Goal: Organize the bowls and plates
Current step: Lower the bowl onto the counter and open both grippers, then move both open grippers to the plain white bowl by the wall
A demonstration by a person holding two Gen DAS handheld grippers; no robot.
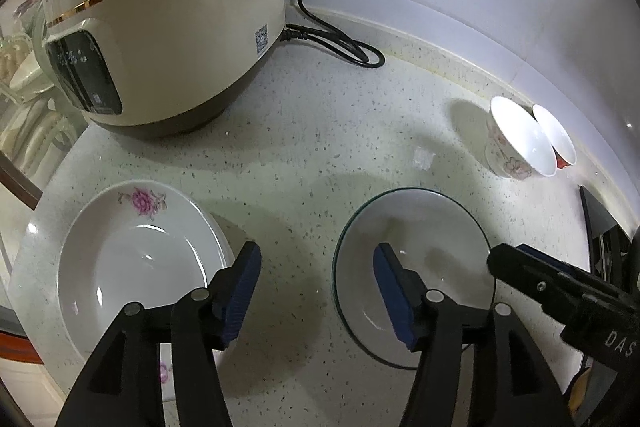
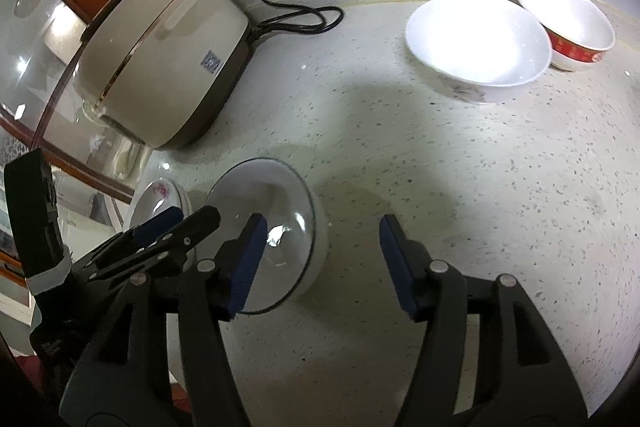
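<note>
From the left wrist, a speckled pale stone counter (image 1: 320,131) runs to a white wall; the left gripper (image 1: 316,291) gapes empty between a glossy flowered plate (image 1: 132,259) lower left and a dark-rimmed plate (image 1: 420,227) lower right, a cream cooker (image 1: 168,27) upper left. From the right wrist, the right gripper (image 2: 320,263) stands wide, empty, its left pad hiding part of that rimmed plate (image 2: 276,203); two round bowls (image 2: 476,39) glare upper right.

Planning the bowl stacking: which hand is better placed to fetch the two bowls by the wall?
Right, probably. The right tool is open and empty, with the flowered bowl and red-banded bowl ahead of it. From the left tool, also open, they sit far right, beyond the right tool.
</note>
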